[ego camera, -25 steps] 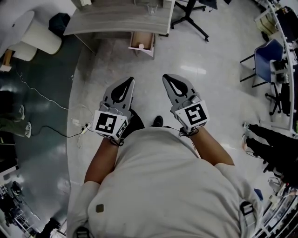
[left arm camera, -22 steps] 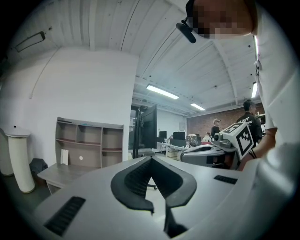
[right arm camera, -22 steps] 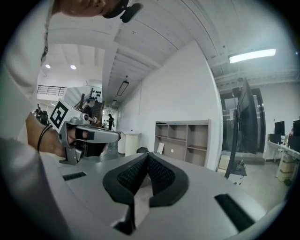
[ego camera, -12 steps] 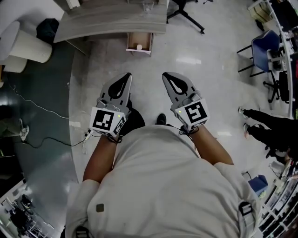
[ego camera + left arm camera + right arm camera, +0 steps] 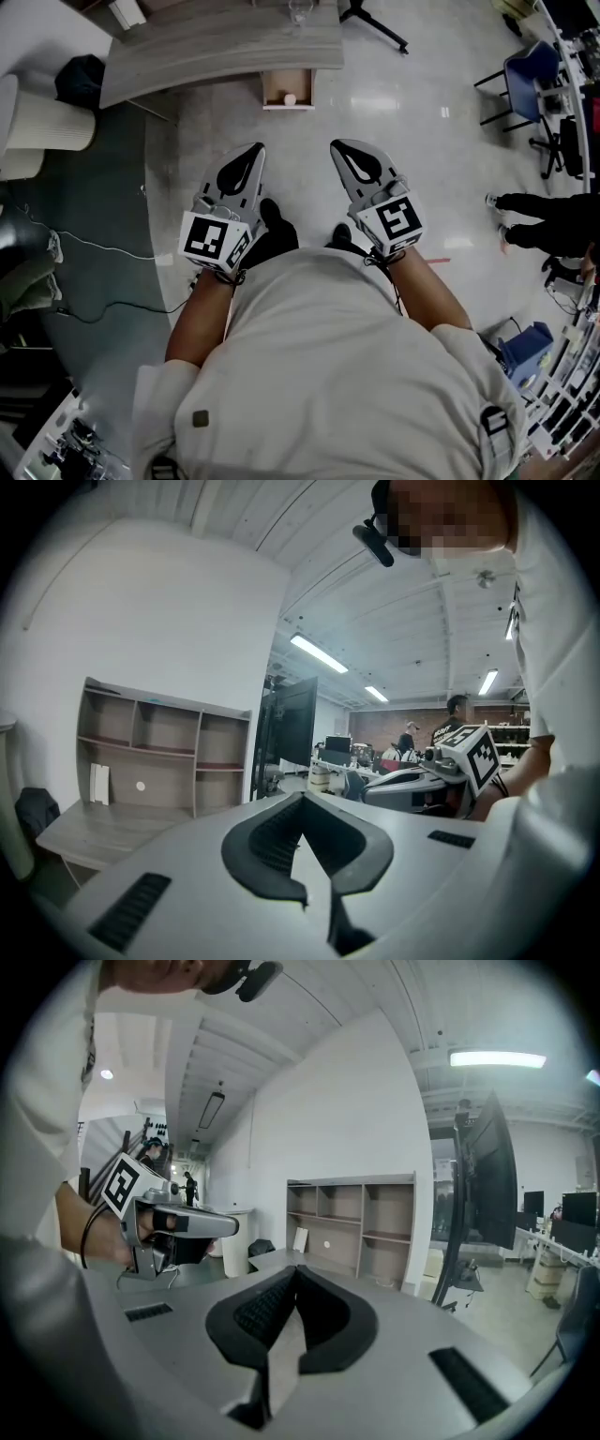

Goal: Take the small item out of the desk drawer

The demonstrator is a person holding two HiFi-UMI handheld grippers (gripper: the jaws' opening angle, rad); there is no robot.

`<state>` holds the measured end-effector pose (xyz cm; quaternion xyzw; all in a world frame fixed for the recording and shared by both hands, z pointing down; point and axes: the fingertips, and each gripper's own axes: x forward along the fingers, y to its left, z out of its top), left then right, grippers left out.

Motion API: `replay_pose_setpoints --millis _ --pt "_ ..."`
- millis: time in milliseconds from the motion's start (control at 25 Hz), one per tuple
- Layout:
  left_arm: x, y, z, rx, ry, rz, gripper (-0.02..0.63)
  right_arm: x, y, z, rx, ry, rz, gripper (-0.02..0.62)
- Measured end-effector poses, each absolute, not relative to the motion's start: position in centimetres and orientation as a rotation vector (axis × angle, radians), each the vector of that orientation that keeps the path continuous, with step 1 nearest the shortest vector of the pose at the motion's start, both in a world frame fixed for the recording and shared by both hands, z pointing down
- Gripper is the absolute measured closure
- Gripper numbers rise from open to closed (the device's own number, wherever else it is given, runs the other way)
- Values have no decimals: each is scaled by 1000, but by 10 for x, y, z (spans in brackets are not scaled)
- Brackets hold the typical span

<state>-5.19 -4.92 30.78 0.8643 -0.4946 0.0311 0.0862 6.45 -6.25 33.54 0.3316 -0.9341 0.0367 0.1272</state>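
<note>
- The left gripper (image 5: 254, 153) sits centre-left in the head view. Its jaws are pressed together with nothing between them, and its own view shows the dark pads meeting at the tip.
- The right gripper (image 5: 341, 148) is beside it, centre-right. It is likewise closed and empty, and its pads meet in its own view.
- Both grippers are held out in front of the person's torso, well apart from the desk (image 5: 216, 42). They sit slightly higher in the frame than a second ago, and their jaws are as tightly closed as they were then.
- The desk runs across the upper left. Its front edge was roughly level a second ago and now slopes down toward the left.
- The drawer (image 5: 274, 84) hangs open under the desk's front edge at upper centre. It looks a little smaller than it did before.
- The small item (image 5: 290, 98), pale and round, lies inside the drawer toward its right side. It is untouched, and neither gripper is near it.
- A dark shoe (image 5: 273, 214) now pokes out clearly to the right of the left gripper. Earlier it was mostly tucked under that gripper.
- A bystander's dark legs (image 5: 539, 208) at the right edge stand higher in the frame than a second ago.
- The blue chair (image 5: 525, 75) at upper right has also shifted upward.
</note>
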Motion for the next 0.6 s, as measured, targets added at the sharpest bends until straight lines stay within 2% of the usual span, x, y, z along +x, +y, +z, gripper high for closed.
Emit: replay_pose_setpoints --millis 360,600 --pt "-124 -66 310 2595 -1415 82 594 10 -78 341 1074 -2638 141 575" --pt "-147 -72 314 2601 -1385 72 594 -14 -85 341 1085 -2610 166 575"
